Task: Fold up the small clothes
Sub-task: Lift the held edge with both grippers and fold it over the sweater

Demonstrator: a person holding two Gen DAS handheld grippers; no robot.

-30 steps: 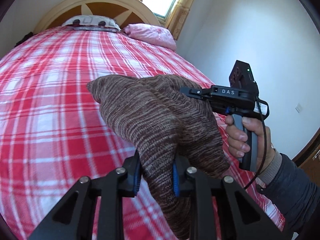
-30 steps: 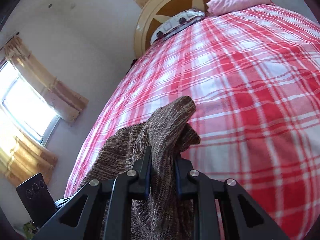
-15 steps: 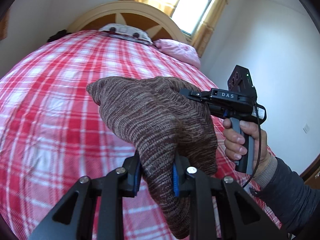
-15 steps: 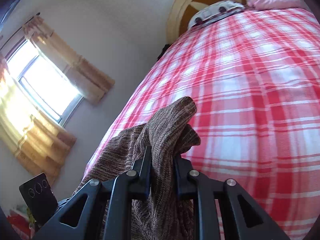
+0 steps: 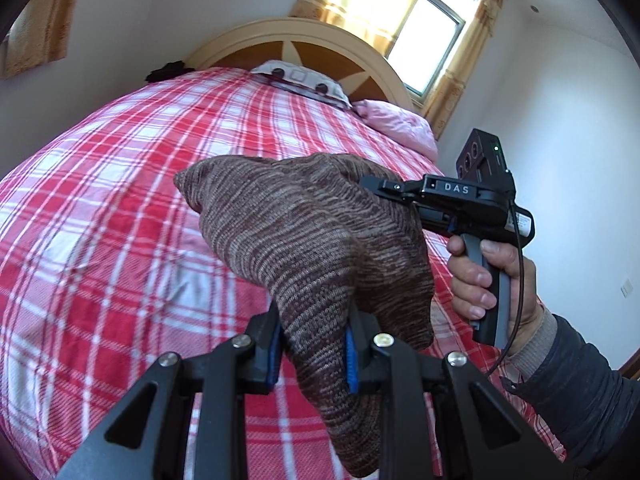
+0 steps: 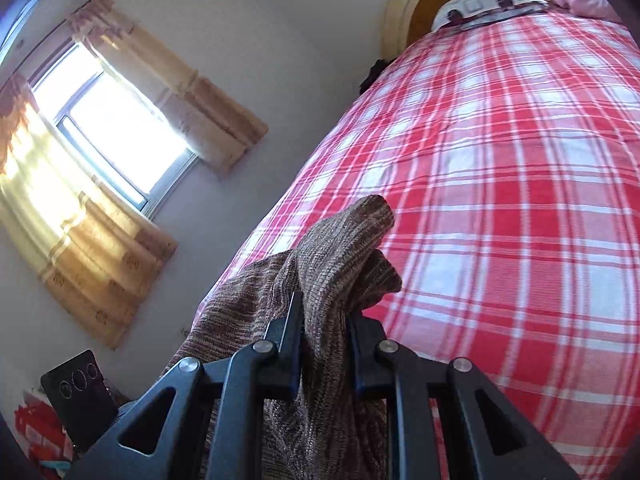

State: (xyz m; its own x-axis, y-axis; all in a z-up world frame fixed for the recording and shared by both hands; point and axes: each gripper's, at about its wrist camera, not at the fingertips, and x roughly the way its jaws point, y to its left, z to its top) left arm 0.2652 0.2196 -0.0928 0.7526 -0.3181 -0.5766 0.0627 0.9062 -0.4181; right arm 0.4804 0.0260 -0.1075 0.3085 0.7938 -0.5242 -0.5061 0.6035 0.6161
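Note:
A brown knitted garment (image 5: 304, 240) hangs bunched in the air above the bed, held by both grippers. My left gripper (image 5: 314, 354) is shut on its lower fold. My right gripper (image 6: 326, 328) is shut on another fold of the garment (image 6: 340, 256), which drapes down to the left. In the left wrist view the right gripper (image 5: 384, 188) shows side-on at the garment's right edge, with the person's hand (image 5: 488, 280) on its handle.
The bed (image 5: 120, 200) with a red and white checked cover lies below and ahead. A patterned pillow (image 5: 304, 82) and a pink pillow (image 5: 400, 128) lie at the headboard (image 5: 320, 40). Windows with curtains (image 6: 120, 128) are on the walls.
Both grippers have lifted and tilted upward with the garment still held; more of the walls and windows shows, and the bed sits lower in both views.

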